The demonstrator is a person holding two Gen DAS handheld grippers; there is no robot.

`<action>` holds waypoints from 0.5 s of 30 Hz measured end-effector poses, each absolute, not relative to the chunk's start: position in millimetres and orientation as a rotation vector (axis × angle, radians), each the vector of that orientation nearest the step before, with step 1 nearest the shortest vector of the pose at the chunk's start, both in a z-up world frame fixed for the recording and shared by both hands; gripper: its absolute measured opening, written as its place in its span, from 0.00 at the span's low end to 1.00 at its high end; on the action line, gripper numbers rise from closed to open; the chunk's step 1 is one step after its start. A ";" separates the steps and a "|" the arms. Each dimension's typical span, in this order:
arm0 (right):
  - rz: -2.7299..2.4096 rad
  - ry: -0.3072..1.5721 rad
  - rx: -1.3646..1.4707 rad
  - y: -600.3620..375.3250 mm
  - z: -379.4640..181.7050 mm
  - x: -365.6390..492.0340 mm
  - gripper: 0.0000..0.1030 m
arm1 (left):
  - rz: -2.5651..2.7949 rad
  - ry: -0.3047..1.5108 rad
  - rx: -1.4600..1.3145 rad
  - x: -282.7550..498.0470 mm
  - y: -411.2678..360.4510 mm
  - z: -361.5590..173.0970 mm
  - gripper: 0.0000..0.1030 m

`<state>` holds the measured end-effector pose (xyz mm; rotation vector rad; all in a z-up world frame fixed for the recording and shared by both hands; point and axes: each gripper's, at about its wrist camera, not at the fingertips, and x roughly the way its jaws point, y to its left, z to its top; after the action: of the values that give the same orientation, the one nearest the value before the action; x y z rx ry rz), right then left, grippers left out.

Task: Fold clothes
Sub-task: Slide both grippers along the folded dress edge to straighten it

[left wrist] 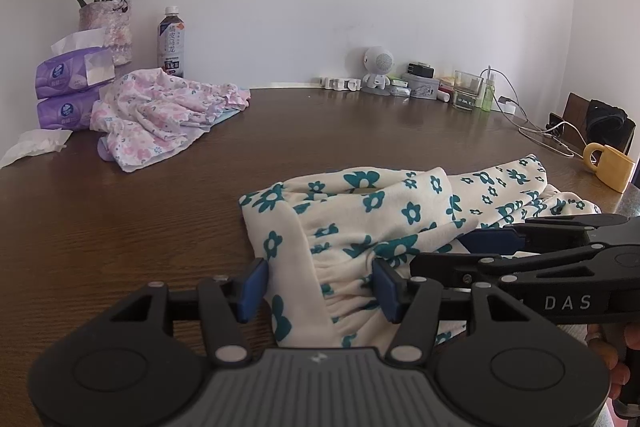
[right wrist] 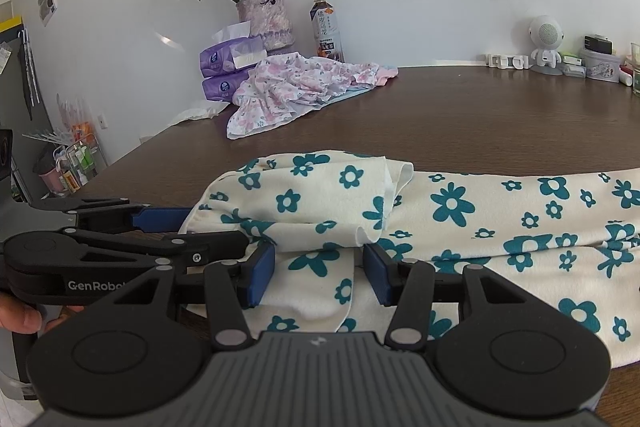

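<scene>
**Both tools open over the flowered garment**

Dark wood worktop (left wrist: 120,227) ran back to a white wall, with a vase of dried roses (left wrist: 106,23), tissue packs (left wrist: 72,71), a tea bottle (left wrist: 172,43) and a rumpled pink floral garment (left wrist: 160,115) along its far side. Nearer to us lay the cream garment with teal flowers (right wrist: 460,211), stretched along the front edge, one end already turned over on itself into a loose flap.

Our left tool (left wrist: 320,287) stood with its blue pads apart, straddling the gathered end of the cloth without pinching it. Our right tool (right wrist: 320,277) was likewise spread, its pads either side of a fold of fabric just under the flap. The two sat close together, the right one crossing in front of the left.

We judged the fold to be under way but not finished, with both tools placed for a fresh grip. The next move called for closing on the near edge at both points, then lifting evenly and carrying it across so the layers lay flat instead of bunching.
</scene>
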<state>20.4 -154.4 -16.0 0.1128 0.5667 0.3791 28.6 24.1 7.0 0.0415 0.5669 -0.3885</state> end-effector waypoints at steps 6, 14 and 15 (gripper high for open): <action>0.378 0.561 0.120 -155.8 -16.1 19.6 0.49 | -0.388 0.565 0.038 27.8 24.7 6.4 0.54; 0.384 0.506 0.045 -150.0 -5.7 11.1 0.60 | -0.390 0.566 0.027 27.4 26.2 6.2 0.54; 0.382 0.488 0.032 -149.4 -0.2 9.5 0.60 | -0.390 0.566 0.027 27.5 26.2 6.0 0.55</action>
<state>9.5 -149.4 -0.2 0.0323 0.4880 0.3824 27.5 26.2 6.0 0.0272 0.5664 -0.3898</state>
